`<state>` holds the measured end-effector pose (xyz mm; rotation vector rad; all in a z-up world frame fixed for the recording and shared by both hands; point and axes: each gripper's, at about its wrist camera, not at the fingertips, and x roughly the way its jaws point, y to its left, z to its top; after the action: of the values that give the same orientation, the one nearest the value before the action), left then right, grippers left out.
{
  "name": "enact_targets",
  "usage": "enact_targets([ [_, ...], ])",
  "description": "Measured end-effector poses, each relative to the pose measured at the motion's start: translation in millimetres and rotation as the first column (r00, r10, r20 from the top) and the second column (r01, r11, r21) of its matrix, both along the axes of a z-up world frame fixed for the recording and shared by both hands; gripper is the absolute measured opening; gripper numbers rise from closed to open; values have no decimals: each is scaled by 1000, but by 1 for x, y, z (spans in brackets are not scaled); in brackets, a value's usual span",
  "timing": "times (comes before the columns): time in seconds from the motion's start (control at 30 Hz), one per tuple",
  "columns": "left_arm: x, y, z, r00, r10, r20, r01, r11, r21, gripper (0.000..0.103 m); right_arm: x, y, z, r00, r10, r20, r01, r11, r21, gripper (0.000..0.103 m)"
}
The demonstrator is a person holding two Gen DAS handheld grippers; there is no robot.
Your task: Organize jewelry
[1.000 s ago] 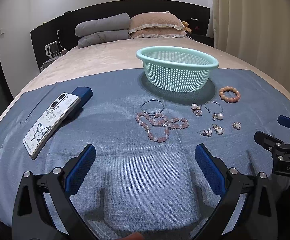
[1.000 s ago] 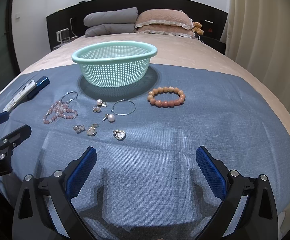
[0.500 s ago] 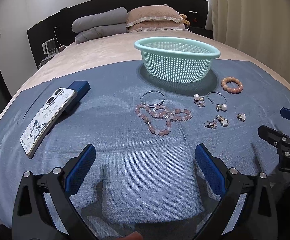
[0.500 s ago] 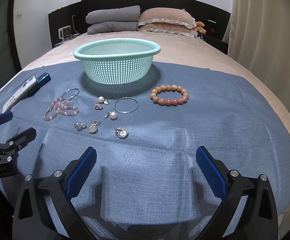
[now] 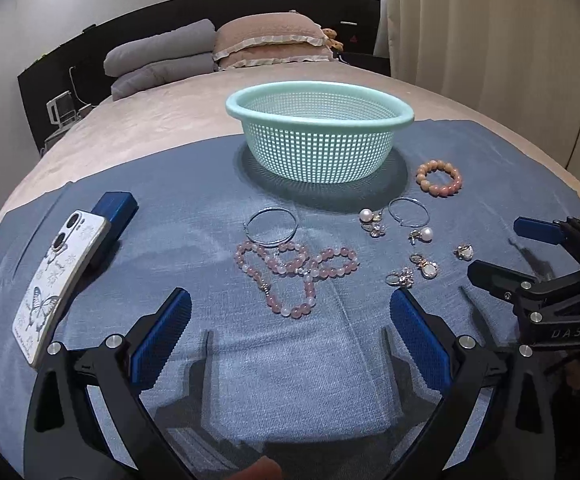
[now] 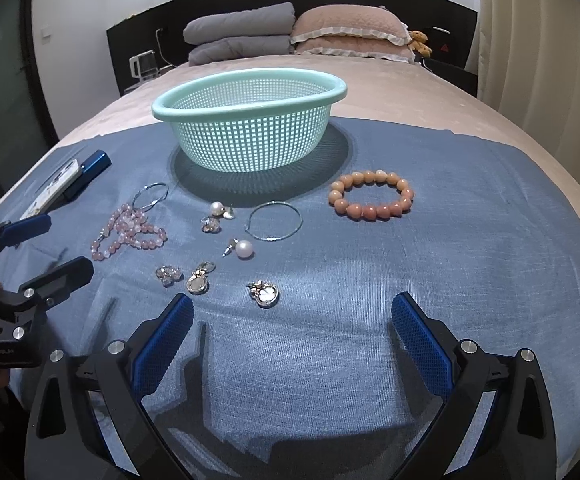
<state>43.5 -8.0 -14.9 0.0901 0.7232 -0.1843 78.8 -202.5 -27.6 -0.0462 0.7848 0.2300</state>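
Both claws wide open, holding nothing: left gripper (image 5: 290, 322), right gripper (image 6: 292, 326). Jewelry loose on blue cloth (image 6: 470, 272) in front of empty basket (image 6: 250, 136). Pink bead strand (image 5: 296, 266) limp, light: pinch mid-strand. Earrings (image 6: 264, 294) tiny, slippery, likely fiddly; orange bracelet (image 6: 372, 200) easiest, grab across beads.

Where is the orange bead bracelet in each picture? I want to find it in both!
Left wrist view: the round orange bead bracelet lies on the blue cloth at the right, just right of the basket's base.
Right wrist view: the same bracelet sits right of centre, in front of and right of the basket.
Shared landmark: the mint green plastic mesh basket, behind the jewelry in both views.
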Motion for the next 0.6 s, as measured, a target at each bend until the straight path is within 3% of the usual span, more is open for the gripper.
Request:
enact_targets([
  [0.1, 5, 6, -2, 1000, -1, 10, 1, 999, -49, 97, 1, -1, -1, 1000, 9, 4, -9, 1000, 15, 94],
  [0.37, 24, 10, -16, 1000, -12, -29, 11, 1000, -22, 97, 2, 6, -4, 998, 49, 38, -48, 999, -19, 93],
  [0.4, 26, 11, -18, 999, -10, -37, 10, 1000, -22, 97, 2, 7, -5, 998, 52, 40, -51, 998, -22, 88],
  [0.43, 29, 11, -21, 999, -12, -46, 11, 1000, -19, 97, 4, 7, -6, 998, 54, 36, -53, 998, -24, 74],
  [0.47, 32, 12, -23, 998, -9, -56, 9, 1000, -12, 96, 7, 7, -8, 998, 51, 23, -50, 998, -28, 67],
  [0.6, 37, 12, -32, 998, -15, -63, 14, 1000, -5, 97, 10, 6, -13, 998, 56, 17, -56, 998, -7, 63],
])
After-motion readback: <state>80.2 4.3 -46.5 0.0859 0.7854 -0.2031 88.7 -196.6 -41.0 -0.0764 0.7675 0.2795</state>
